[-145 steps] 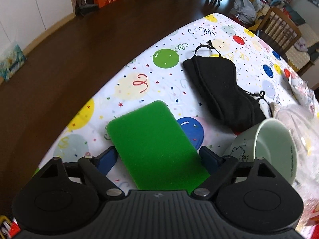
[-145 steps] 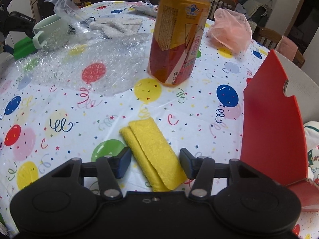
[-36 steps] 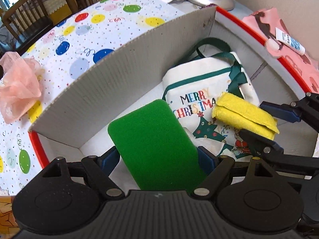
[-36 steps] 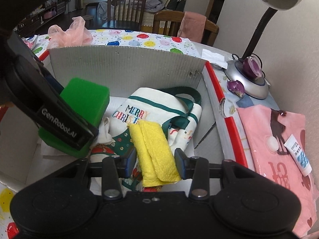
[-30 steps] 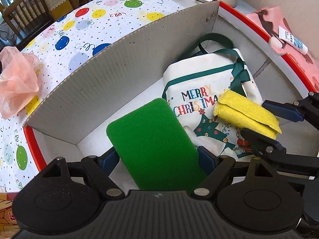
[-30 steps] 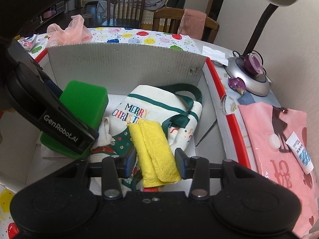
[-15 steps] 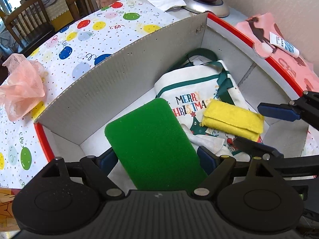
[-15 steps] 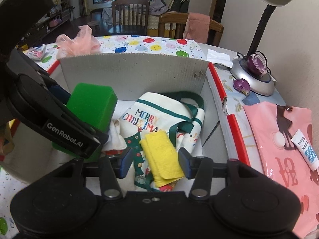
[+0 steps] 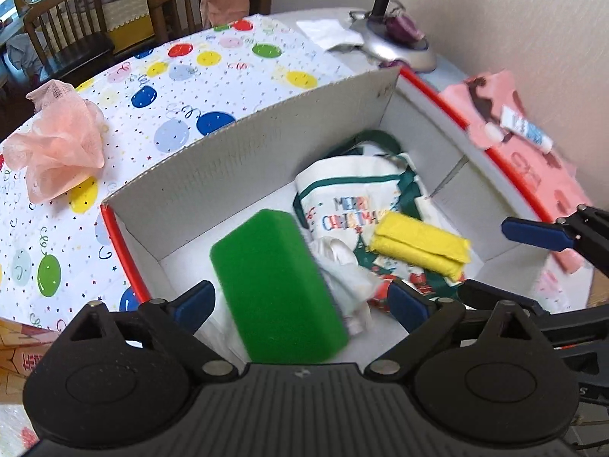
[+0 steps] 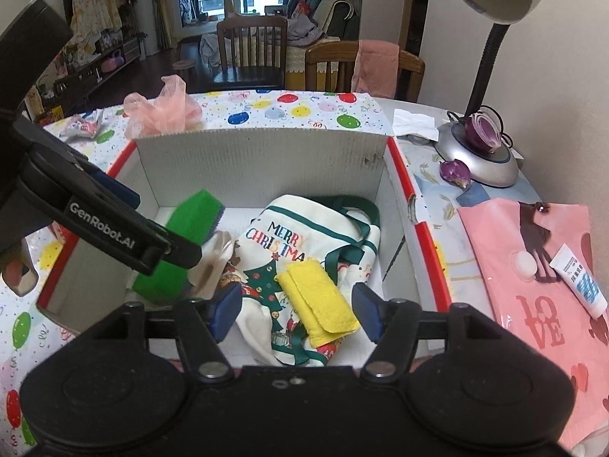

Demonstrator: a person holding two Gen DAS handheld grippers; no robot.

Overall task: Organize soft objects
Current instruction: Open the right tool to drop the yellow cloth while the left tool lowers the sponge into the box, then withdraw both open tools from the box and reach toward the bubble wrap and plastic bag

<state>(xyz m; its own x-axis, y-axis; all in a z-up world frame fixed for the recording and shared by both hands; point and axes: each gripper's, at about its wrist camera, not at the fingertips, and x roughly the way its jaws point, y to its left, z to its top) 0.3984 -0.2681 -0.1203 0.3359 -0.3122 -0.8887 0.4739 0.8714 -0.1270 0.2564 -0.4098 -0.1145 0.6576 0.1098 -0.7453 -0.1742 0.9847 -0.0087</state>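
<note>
Left gripper (image 9: 300, 301) has just been spreading wide, and the green sponge (image 9: 278, 289) sits between its blue pads with daylight on both sides: released, a thick spongy block with rounded corners, tilted in the box (image 9: 243, 160). From the right wrist view that sponge (image 10: 182, 243) leans at nine o'clock against the box's left wall, partly hidden behind the left gripper's black arm.

Right gripper (image 10: 297, 312) has also just been opening, jaws well clear of the yellow cloth (image 10: 318, 304); nothing gripped. That cloth, a nubbly folded rectangle, lies flat on the Christmas bag (image 10: 304, 228), a soft white canvas tote with green ribbon handles and printed lettering. Crumpled white fabric (image 9: 342, 270) bunches between sponge and bag.

Box walls are grey corrugated card, rims edged red. Out on the counter (image 9: 213, 76), over the balloon-print cover, a peach mesh puff (image 9: 57, 152) sits at ten o'clock from the box, frilly and loose. At two o'clock, a glossy pink pouch (image 10: 533, 259) carries a small white tube (image 10: 578, 278), and a lamp base (image 10: 479, 156), smooth silver, stands beyond it.
</note>
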